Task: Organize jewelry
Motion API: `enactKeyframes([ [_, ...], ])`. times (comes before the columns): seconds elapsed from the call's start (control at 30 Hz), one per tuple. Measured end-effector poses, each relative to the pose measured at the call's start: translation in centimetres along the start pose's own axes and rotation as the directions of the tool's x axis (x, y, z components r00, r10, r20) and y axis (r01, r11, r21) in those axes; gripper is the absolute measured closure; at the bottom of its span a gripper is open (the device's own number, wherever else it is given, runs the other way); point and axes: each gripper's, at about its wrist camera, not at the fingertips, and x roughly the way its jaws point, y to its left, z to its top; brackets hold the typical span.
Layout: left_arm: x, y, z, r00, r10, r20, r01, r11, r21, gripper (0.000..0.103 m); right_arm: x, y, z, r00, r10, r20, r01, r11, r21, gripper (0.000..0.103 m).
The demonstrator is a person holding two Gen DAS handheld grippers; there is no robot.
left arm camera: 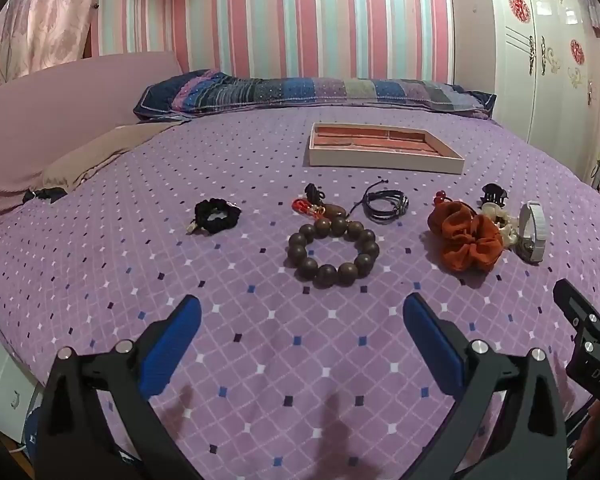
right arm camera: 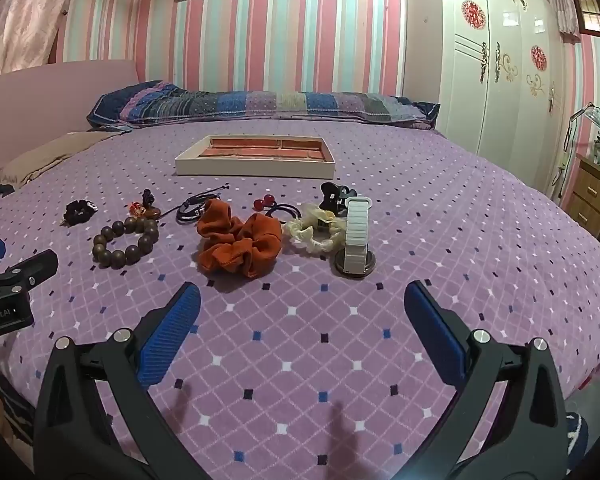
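Beads (left arm camera: pixel 333 253): wooden bracelet, flat on bedspread (left arm camera: pixel 260 340) ahead of left gripper (left arm camera: pixel 302 334), tray (left arm camera: pixel 384 147) beyond. Probably hard, light, round, prone to rolling; pinch across one side of the ring. Both claws wide, empty; right gripper (right arm camera: pixel 302 326) faces scrunchie (right arm camera: pixel 240 246).

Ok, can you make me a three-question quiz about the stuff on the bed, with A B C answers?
1. Where is the jewelry tray?
A. behind the row of accessories, toward the pillow
B. on the desk
C. between the left gripper's fingers

2. What colour is the big scrunchie?
A. green
B. orange
C. yellow

3. How does the right gripper stand?
A. shut on the watch
B. shut on nothing
C. open, holding nothing

Answers:
1 A, the tray lies on the purple bedspread past the wooden bead bracelet.
2 B, its ruffled fabric is rust orange.
3 C, its blue pads are wide apart over bare bedspread.
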Motion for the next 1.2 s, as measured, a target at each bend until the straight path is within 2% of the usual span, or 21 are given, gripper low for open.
enactKeyframes([
  [0.47, -0.5, 0.0, 0.4, 1.000, -0.001, 0.017, 0.001, 1.000, -0.008, 0.004, -0.8, 0.2, 0.4, 0.999, -0.010, 0.044, 0.010, 1.000, -0.005, 0.004],
  [1.2, -0.6, 0.2, 0.4, 1.000, -0.001, 0.023, 0.002, 1.000, -0.014, 0.004, -1.2, 0.0, 0.4, 0.998, -0.018, 0.062, 0.018, 1.000, 0.002, 0.004],
])
